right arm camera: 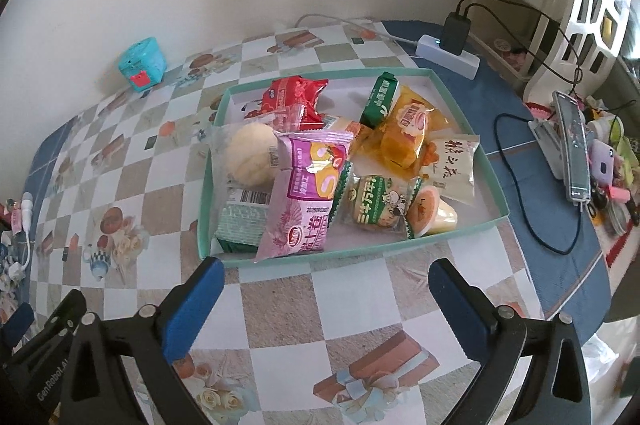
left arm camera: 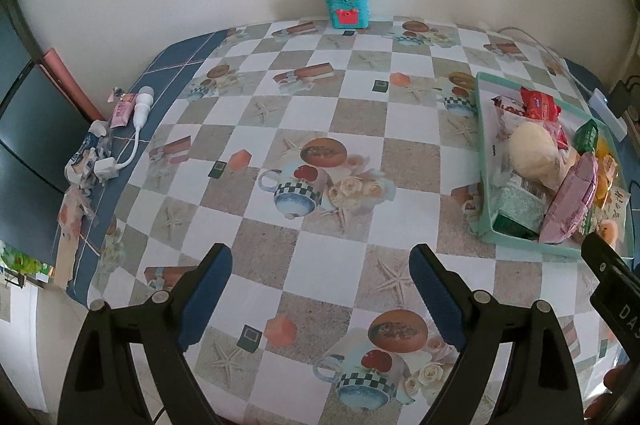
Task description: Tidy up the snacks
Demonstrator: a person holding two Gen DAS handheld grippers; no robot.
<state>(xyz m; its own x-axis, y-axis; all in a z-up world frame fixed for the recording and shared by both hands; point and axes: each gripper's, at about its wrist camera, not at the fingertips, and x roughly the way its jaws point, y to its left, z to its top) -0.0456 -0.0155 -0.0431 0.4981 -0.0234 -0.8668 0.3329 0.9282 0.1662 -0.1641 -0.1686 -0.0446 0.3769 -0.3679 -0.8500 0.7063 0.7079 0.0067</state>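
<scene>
Snacks: wrapped packets heaped in a shallow teal tray [right arm camera: 466, 113] on a checkered tablecloth [right arm camera: 276, 301], toward the table's right side.
Tray contents: pink swiss-roll packet [right arm camera: 308, 193] leaning over the near rim, bagged round bun [right arm camera: 250, 153] on the left, red packet [right arm camera: 296, 95] at the far end, orange cake packet [right arm camera: 408, 129] and jelly cup [right arm camera: 434, 215] on the right.
Right gripper [right arm camera: 324, 291]: jaws spread wide, nothing between them, just near of the tray.
Left gripper [left arm camera: 320, 285]: jaws wide apart, empty, over bare cloth left of the tray.
Far edge: teal tin [left arm camera: 347, 5] against the wall.
</scene>
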